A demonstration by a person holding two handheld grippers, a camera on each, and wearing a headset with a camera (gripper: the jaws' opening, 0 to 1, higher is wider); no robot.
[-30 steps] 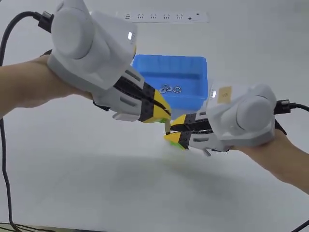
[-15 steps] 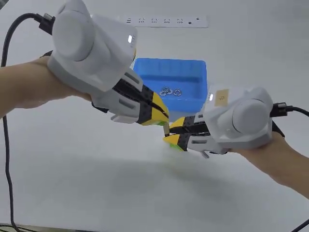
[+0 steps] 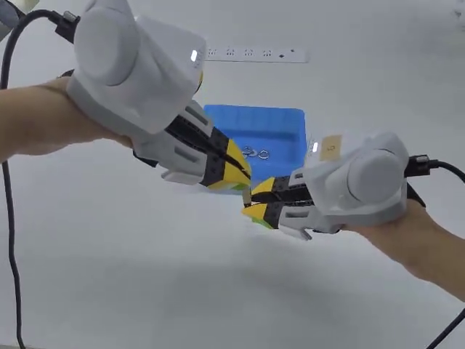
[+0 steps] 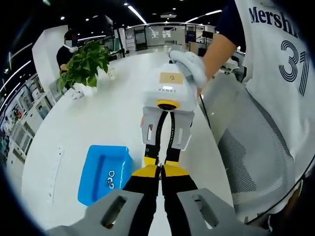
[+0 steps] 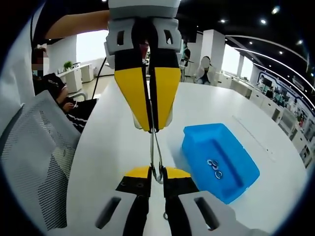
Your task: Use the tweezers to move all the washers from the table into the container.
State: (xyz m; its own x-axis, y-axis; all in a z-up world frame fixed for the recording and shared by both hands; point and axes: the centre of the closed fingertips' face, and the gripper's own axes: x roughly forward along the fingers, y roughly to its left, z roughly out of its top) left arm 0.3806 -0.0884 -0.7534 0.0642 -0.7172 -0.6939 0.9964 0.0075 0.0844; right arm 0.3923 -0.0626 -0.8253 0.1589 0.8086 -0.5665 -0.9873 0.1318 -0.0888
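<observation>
Blue plastic, the container (image 3: 251, 122) is sitting on the white table (image 3: 109, 240) under our head view, washers (image 3: 255, 153) lying inside it, while the left gripper (image 3: 243, 171) and right gripper (image 3: 253, 205) are meeting tip to tip just before it. Along the left gripper, we are seeing its jaws drawn narrow. Along the right gripper, both pairs of jaws are pinching the tweezers (image 5: 154, 152) between them, near the container.

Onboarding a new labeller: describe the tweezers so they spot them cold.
On the white table, in front of the blue container, the left hand-held gripper and right hand-held gripper meet tip to tip. The tweezers are the thin silver prongs bridging their yellow jaws, far slimmer than the jaws themselves.
</observation>
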